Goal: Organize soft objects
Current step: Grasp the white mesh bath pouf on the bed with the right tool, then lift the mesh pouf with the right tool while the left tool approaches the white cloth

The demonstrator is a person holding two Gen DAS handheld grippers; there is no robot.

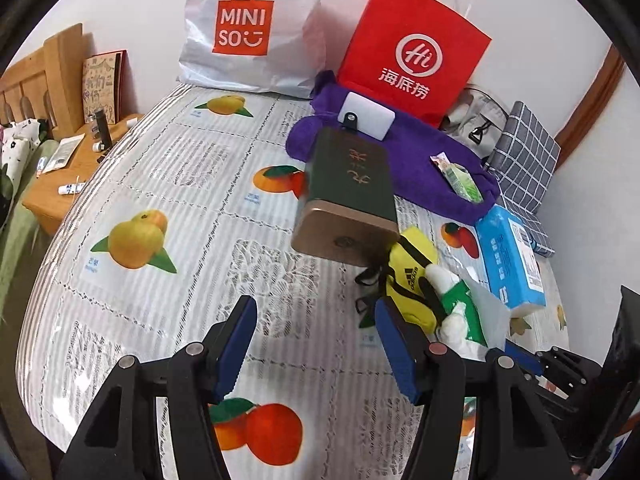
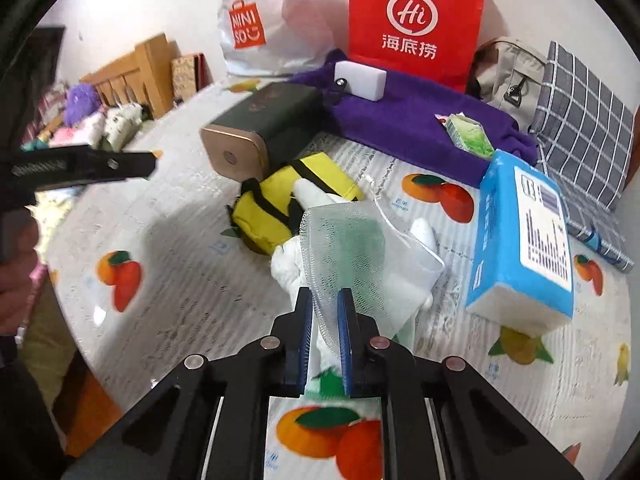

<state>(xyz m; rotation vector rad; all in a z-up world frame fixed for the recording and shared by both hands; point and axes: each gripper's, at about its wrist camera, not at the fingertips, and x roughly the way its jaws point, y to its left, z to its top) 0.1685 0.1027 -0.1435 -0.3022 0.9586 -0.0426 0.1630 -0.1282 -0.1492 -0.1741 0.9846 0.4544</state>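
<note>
My right gripper (image 2: pixel 324 320) is shut on the near edge of a white mesh bag (image 2: pixel 352 248), which lies over a white and green cloth (image 2: pixel 288 264). Just behind them is a yellow pouch (image 2: pixel 276 208) with black straps. In the left wrist view my left gripper (image 1: pixel 316 320) stands open over the fruit-print tablecloth (image 1: pixel 160 160) with nothing between its fingers. Its right finger is close beside the yellow pouch (image 1: pixel 412 280), and the mesh bag (image 1: pixel 484 312) lies to the right of that.
A dark green box (image 1: pixel 344 200) with a gold end lies behind the pouch. A purple towel (image 1: pixel 400 156) carries a white block and a green carton. A blue tissue pack (image 1: pixel 512 256), a checked cloth (image 1: pixel 524 152), a red paper bag (image 1: pixel 412 48) and a white shopping bag (image 1: pixel 248 32) stand around.
</note>
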